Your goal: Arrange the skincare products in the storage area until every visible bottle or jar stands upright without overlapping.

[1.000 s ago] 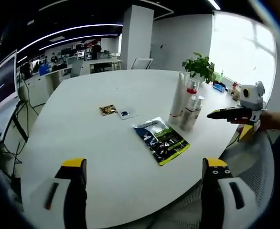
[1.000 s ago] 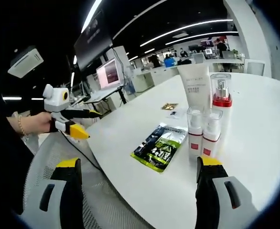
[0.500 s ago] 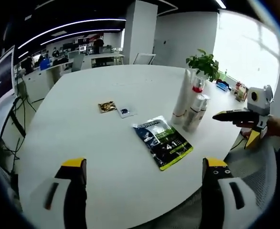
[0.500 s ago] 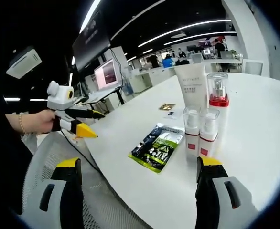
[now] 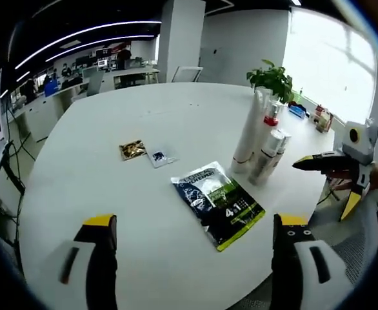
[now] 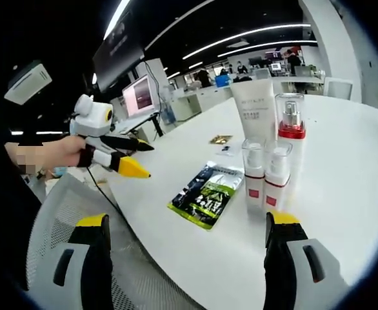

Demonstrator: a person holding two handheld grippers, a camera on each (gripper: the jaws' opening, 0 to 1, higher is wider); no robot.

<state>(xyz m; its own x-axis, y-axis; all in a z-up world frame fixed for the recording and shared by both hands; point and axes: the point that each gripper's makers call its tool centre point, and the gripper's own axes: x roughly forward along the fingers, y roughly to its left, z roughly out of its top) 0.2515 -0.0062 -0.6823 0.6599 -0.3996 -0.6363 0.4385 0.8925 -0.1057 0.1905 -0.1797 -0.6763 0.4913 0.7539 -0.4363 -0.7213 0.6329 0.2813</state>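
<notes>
Four skincare items stand upright in a tight group on the white table [image 5: 79, 187]: a tall white tube [image 5: 246, 132] [image 6: 256, 111], a clear bottle with a red collar [image 5: 268, 120] [image 6: 290, 129], and two small white pump bottles with red bands [image 5: 268, 158] [image 6: 253, 175]. A flat dark green sachet [image 5: 218, 203] [image 6: 204, 194] lies in front of them. My left gripper [image 5: 192, 248] is open above the near table edge, also seen open in a hand [image 6: 149, 161]. My right gripper [image 6: 189, 248] is open and empty, held off the table's side [image 5: 319, 190].
A small gold packet [image 5: 133, 150] and a white packet [image 5: 158, 157] lie mid-table. A potted plant [image 5: 273, 81] stands behind the bottles. A mesh chair [image 6: 73, 213] sits below the table edge. Desks and monitors fill the office behind.
The left gripper has moved forward over the table edge, so the sachet and bottles look nearer. In the right gripper view, the left gripper has come closer to the table. Bottles unmoved.
</notes>
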